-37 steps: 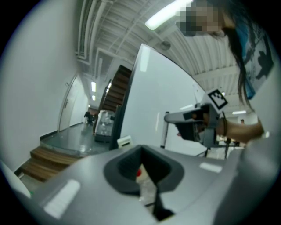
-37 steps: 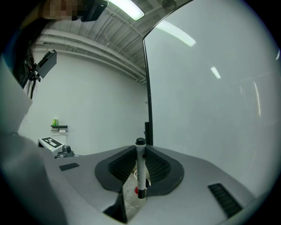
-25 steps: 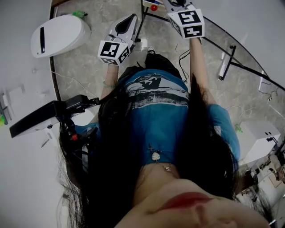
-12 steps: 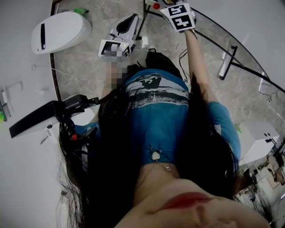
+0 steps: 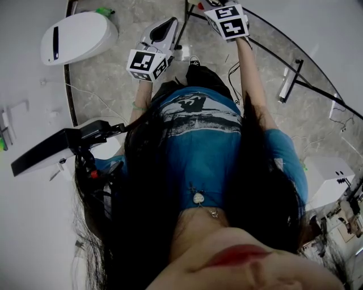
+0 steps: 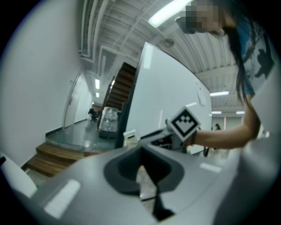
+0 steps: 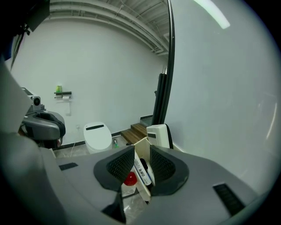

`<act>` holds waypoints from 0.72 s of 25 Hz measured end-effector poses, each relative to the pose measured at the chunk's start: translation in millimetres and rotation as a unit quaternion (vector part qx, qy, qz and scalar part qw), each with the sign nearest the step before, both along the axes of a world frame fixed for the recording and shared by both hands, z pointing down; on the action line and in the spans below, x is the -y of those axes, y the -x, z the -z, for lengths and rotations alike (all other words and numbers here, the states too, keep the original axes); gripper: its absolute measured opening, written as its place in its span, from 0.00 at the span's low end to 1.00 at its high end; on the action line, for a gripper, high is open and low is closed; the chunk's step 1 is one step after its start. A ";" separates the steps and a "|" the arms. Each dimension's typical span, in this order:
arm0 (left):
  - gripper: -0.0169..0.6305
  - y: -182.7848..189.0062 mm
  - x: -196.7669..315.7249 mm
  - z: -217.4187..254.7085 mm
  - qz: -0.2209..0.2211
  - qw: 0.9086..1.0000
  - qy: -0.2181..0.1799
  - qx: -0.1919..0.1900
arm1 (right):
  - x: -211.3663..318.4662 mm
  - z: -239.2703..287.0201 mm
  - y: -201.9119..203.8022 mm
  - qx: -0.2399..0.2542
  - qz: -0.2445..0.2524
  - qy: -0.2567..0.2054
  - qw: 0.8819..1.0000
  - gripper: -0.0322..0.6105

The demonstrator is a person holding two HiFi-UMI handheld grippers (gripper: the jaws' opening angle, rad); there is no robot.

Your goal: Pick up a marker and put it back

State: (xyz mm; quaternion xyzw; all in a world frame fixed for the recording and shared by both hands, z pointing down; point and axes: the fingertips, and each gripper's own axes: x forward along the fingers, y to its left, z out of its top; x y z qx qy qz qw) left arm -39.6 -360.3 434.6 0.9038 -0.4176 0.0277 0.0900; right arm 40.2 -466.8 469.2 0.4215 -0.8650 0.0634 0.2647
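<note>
In the right gripper view a white marker [image 7: 141,169] with a dark cap lies in a beige holder [image 7: 142,146], beside a red cap [image 7: 130,179]. My right gripper [image 7: 141,163] straddles the marker; its jaws have just been opening and a sliver of gap shows beside the pads [image 7: 121,163]. In the head view only its marker cube [image 5: 229,21] shows, at the top edge next to a red spot [image 5: 199,6]. My left gripper [image 5: 168,24] hangs to the left, well apart from the holder. Its jaws [image 6: 141,160] meet with nothing between them.
A white oval appliance [image 5: 76,38] stands on the stone floor at the upper left. A black stand [image 5: 62,146] juts out at the left. A curved black frame [image 5: 289,79] runs down the right, with a white box [image 5: 326,175] below it. A black pole [image 7: 169,66] rises behind the holder.
The right gripper's cube has shifted slightly up and left toward the top edge of the head view. The left gripper has stayed where it was.
</note>
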 end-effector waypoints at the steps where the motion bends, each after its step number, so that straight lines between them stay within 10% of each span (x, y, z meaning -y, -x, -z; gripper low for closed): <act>1: 0.03 0.5 -0.5 -0.6 0.001 1.000 0.000 0.000 | -1.4 1.5 1.0 0.003 0.002 -0.001 1.000 0.19; 18: 0.03 -8.9 -1.0 -2.7 -0.013 1.000 0.005 -0.001 | -53.9 18.9 2.5 0.208 -0.074 0.044 0.974 0.15</act>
